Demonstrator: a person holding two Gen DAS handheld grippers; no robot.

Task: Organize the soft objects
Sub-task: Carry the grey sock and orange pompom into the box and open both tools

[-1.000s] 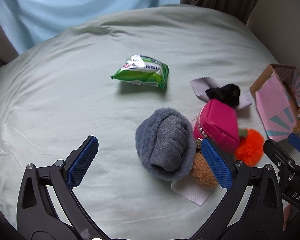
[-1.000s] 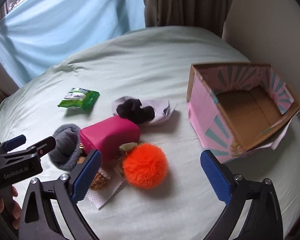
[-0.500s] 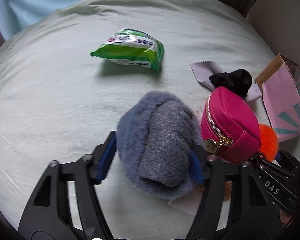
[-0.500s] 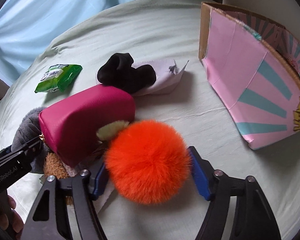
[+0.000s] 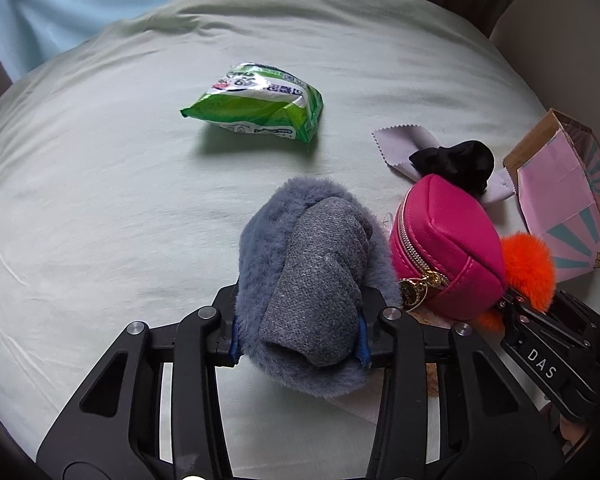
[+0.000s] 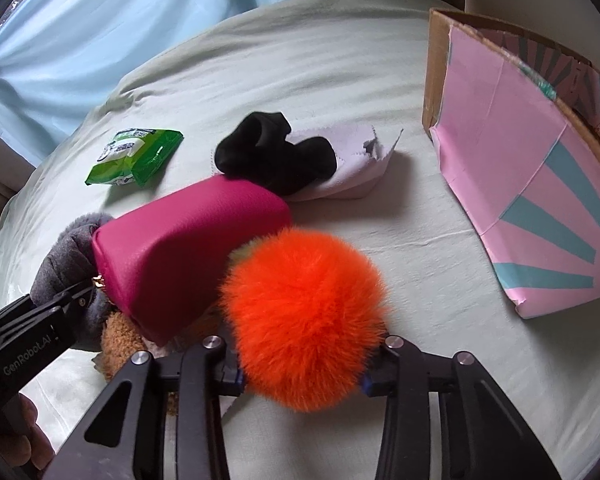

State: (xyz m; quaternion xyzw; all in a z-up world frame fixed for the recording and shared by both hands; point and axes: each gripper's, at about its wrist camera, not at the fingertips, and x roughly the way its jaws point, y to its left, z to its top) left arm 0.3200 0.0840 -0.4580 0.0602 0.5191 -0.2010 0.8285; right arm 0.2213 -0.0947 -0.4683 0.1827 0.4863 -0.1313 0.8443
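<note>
My left gripper [image 5: 298, 344] is shut on a grey furry slipper [image 5: 312, 276] on the bed. My right gripper [image 6: 302, 380] is shut on an orange pompom [image 6: 304, 316]. A pink zip pouch [image 5: 448, 248] lies between the two; it also shows in the right wrist view [image 6: 188, 248]. A black sock [image 6: 274, 156] rests on a lilac cloth [image 6: 360, 160] behind the pouch. A pink cardboard box [image 6: 536, 184] stands open at the right. A brown fuzzy toy [image 6: 118, 336] lies under the pouch, mostly hidden.
A green wipes packet [image 5: 260, 104] lies apart at the back on the pale green bedsheet [image 5: 100, 200]. A white tissue [image 5: 356, 408] lies under the slipper. Curtains and a wall bound the bed's far side.
Both grippers moved forward and down and closed: the left on the grey slipper, the right on the orange pompom. One second ago both were open.
</note>
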